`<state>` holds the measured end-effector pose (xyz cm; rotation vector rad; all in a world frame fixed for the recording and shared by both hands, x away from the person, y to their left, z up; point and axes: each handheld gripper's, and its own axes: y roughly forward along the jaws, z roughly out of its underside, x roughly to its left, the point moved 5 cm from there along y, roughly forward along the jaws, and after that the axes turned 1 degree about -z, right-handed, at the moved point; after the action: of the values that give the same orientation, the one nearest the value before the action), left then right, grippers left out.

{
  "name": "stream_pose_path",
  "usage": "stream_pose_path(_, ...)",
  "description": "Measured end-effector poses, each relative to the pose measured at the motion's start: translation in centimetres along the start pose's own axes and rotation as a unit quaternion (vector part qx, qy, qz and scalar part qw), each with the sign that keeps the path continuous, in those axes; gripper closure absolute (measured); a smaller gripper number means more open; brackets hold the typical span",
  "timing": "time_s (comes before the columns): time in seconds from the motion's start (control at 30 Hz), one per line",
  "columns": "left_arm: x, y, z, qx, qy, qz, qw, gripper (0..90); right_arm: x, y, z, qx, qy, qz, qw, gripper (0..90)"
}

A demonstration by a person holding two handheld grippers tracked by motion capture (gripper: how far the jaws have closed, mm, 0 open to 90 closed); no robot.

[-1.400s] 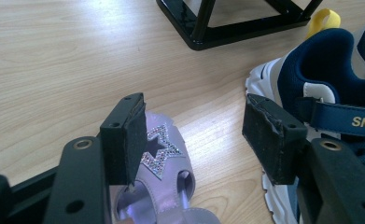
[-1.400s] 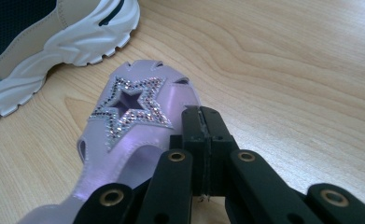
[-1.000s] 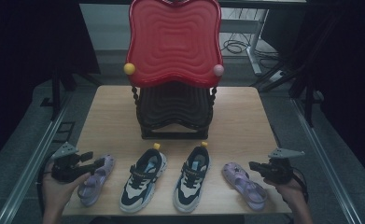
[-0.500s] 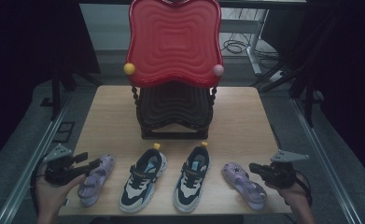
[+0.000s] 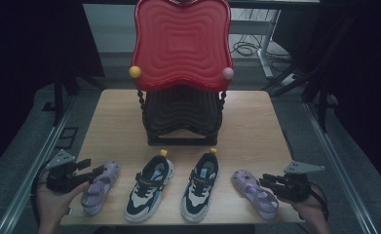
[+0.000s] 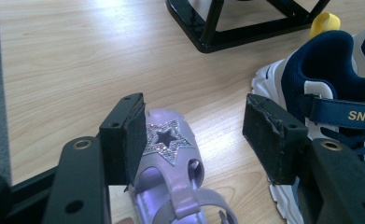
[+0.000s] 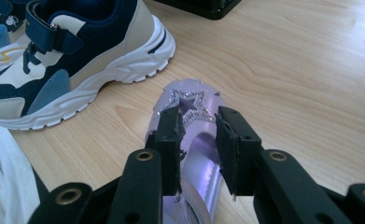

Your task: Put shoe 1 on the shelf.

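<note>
As right claw (image 7: 196, 140) has just been opening over right sandal (image 7: 194, 140) | sandal released, lying on counter (image 5: 120, 126) | left claw (image 6: 194, 135) wide around left sandal (image 6: 171, 154), ungripped

Two lilac sandals lie flat on the table's near edge, one at each end of the shoe row. The left sandal (image 5: 99, 187) and right sandal (image 5: 254, 193) each bear a glittery star, apparently rhinestone-edged, over the toe.

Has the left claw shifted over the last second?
Yes. In the high view the left claw has slid left and down toward the table's near edge, away from the left sneaker, open around the left purple sandal.
</note>
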<state>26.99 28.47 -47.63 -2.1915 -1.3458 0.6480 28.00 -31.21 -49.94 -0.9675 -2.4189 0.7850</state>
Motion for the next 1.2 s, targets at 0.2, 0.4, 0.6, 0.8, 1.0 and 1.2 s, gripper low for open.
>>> stream_pose_path(0.2, -0.4, -0.9, 0.2, 0.005, 0.014, 0.002, 0.9999, 40.1, 0.0, -1.0, 0.2, -0.004, 0.005, 0.014, 0.9999, 65.1)
stream_pose_path(0.4, -0.1, -1.9, 1.1, 0.018, 0.018, -0.008, 0.9997, 40.3, 0.7, -2.2, 0.4, -0.009, -0.002, 0.020, 0.9998, 61.8)
stream_pose_path(0.6, 0.7, -1.9, 2.5, 0.034, 0.007, -0.012, 0.9993, 40.2, 0.9, -1.8, 1.2, 0.011, -0.001, 0.021, 0.9997, 61.2)
stream_pose_path(0.8, 1.1, -2.1, 3.6, 0.046, -0.001, -0.015, 0.9988, 40.3, 0.8, -1.7, 1.8, 0.024, 0.004, 0.020, 0.9995, 61.0)
stream_pose_path(1.0, 1.8, -2.5, 4.5, 0.042, -0.022, -0.022, 0.9986, 41.2, 0.7, -1.8, 2.1, 0.032, 0.002, 0.021, 0.9993, 60.9)
stream_pose_path(1.2, 1.3, -1.7, 5.1, 0.060, -0.014, -0.016, 0.9980, 42.5, 0.8, -1.6, 2.2, 0.039, 0.002, 0.021, 0.9990, 60.8)
